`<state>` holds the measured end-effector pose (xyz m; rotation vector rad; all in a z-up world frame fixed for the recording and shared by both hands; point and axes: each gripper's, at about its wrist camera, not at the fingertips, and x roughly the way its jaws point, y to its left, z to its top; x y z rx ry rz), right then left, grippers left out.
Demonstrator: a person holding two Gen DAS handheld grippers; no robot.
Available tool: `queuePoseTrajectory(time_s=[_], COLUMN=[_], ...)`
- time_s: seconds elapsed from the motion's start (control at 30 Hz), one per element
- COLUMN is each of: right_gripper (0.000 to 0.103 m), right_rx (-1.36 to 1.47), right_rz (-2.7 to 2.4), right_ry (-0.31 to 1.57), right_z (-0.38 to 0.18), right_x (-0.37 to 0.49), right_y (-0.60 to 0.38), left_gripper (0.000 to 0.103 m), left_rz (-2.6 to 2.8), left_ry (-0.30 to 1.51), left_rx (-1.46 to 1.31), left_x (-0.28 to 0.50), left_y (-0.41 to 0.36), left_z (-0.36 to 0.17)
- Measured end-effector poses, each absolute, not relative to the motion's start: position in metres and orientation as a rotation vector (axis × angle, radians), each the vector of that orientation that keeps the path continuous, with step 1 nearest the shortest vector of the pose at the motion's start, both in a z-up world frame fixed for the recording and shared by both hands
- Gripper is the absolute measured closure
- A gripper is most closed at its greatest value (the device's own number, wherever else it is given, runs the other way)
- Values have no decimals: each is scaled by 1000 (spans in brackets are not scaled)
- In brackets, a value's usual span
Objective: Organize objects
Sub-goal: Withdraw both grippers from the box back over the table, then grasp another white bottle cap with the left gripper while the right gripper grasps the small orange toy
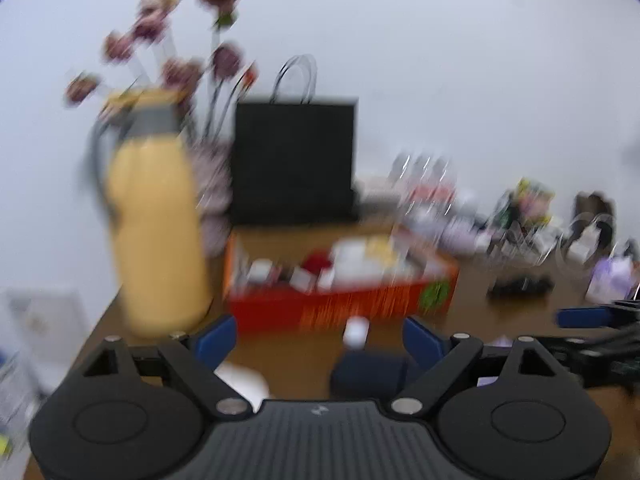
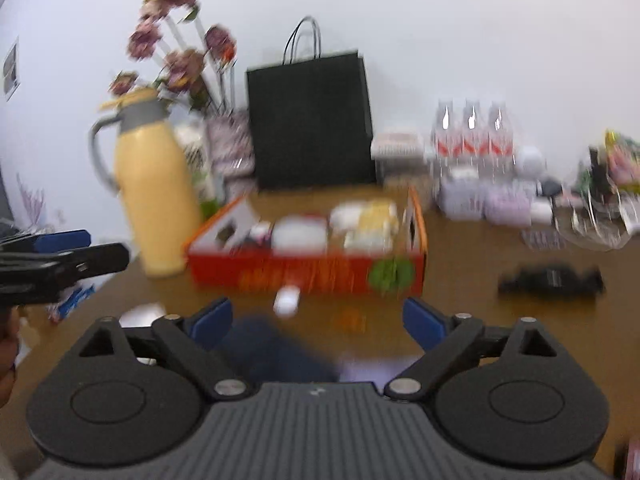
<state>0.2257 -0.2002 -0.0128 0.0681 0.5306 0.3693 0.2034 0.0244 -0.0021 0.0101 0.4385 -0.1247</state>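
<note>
Both views are motion-blurred. An orange box (image 1: 340, 312) full of small items sits on the brown table (image 1: 300, 352); it also shows in the right wrist view (image 2: 308, 272). A small white object (image 1: 355, 332) lies just before it, also in the right wrist view (image 2: 286, 301). A dark blue object (image 1: 370, 372) lies close under my left gripper (image 1: 320, 338), which is open and empty. My right gripper (image 2: 318, 322) is open and empty above a dark blue object (image 2: 272, 348). The left gripper's fingers (image 2: 64, 240) show at the right view's left edge.
A yellow jug (image 2: 154, 196) stands left of the box, with flowers (image 2: 176, 60) behind it. A black paper bag (image 2: 310, 120) stands at the wall. Bottles (image 2: 472, 128), packets and a black item (image 2: 552, 278) crowd the table's right side.
</note>
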Motion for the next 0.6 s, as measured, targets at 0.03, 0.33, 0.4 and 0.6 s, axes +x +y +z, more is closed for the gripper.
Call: queuePoseTrajectory(time_s=[0.03,0.33,0.4,0.6], right_gripper=[4,1,1,3], right_rx=[77,50,37,12], right_rz=[381,466,433,334], right_ry=[553,572,551,524], right_z=[-19,-45,-44,-45], right_x=[211,105,108,144], right_y=[-202,-216,-222,-223], left_gripper=[14,15,15,15], left_rz=[-125,-129,-130,-154], left_ry=[470,647,641,603], left_rx=[-4,-5,-8,14], left_x=[189,121,122,145], left_y=[24,12,12,4], left_z=[-11,-59,-58,-55])
